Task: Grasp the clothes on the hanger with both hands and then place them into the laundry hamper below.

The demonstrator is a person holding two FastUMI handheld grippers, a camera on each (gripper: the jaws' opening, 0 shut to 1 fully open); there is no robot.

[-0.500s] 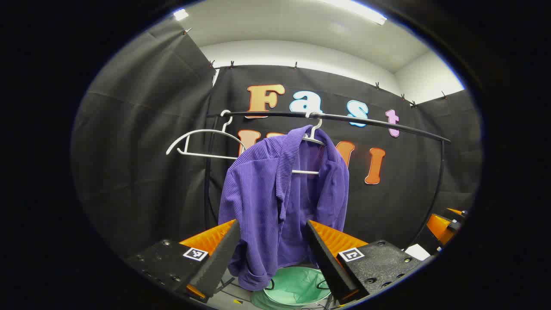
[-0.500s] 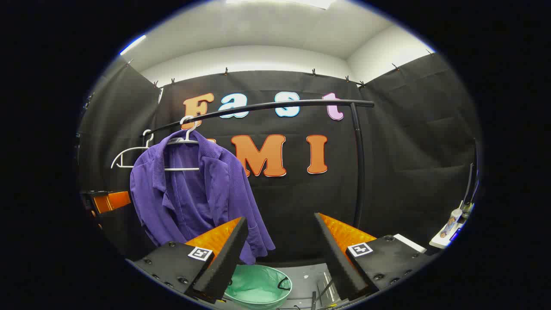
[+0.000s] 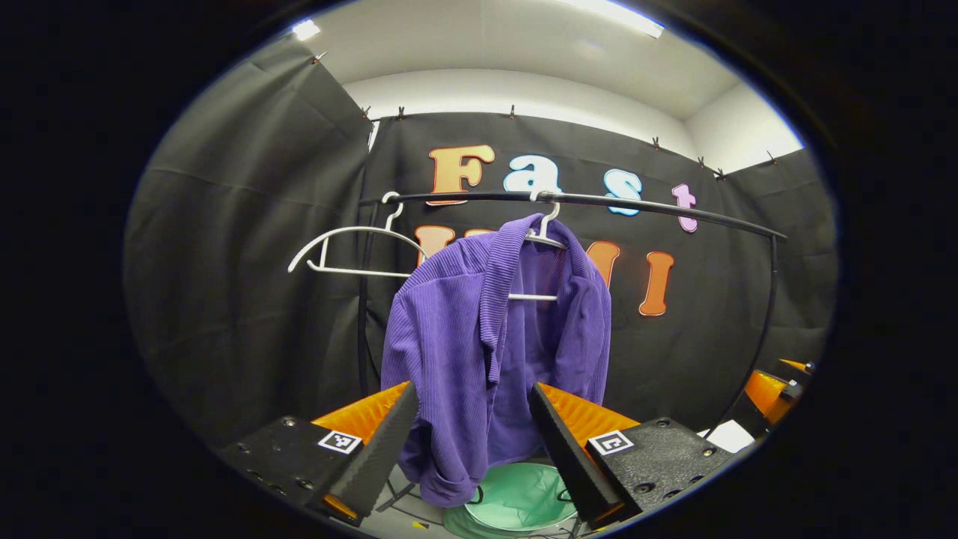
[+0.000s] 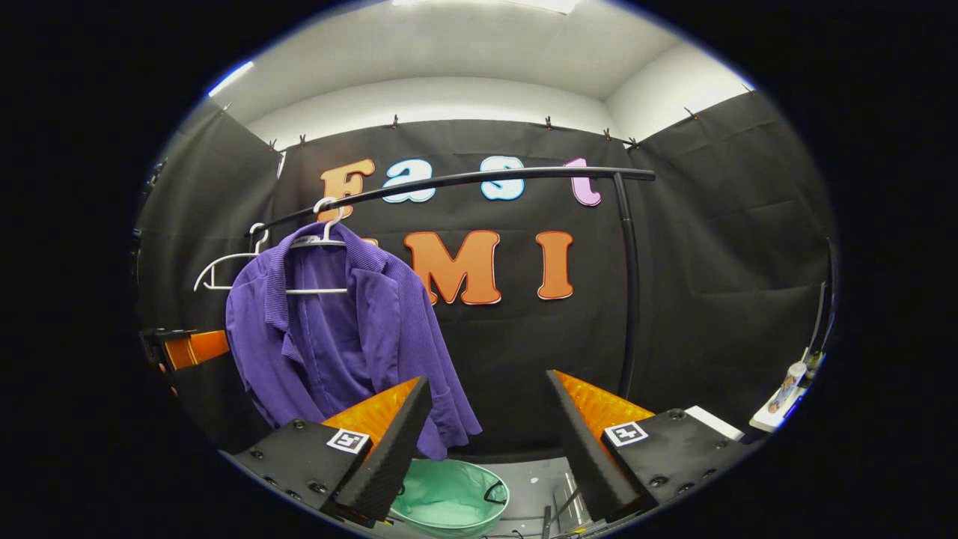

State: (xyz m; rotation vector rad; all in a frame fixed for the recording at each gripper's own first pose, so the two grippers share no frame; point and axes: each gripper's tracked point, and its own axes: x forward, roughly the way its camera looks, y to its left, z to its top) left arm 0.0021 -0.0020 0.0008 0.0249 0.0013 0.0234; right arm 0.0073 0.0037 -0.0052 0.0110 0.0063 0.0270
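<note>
We saw the hamper (image 3: pixel 516 498) only partly: the jacket's (image 3: pixel 479 352) hem and the left gripper's fingers (image 3: pixel 565 457) covered its rim. In the right gripper view a finger (image 4: pixel 385 457) hid the hamper's left side. The jacket covered most of its hanger (image 4: pixel 318 288).

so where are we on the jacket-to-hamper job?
Done: nothing yet. The purple jacket hangs on its white hanger on the rail. In hand: both grippers face it, the left gripper and right gripper open, holding nothing, apart from the cloth. Left: grasp with both, pull it off, drop it into the green hamper below.
</note>
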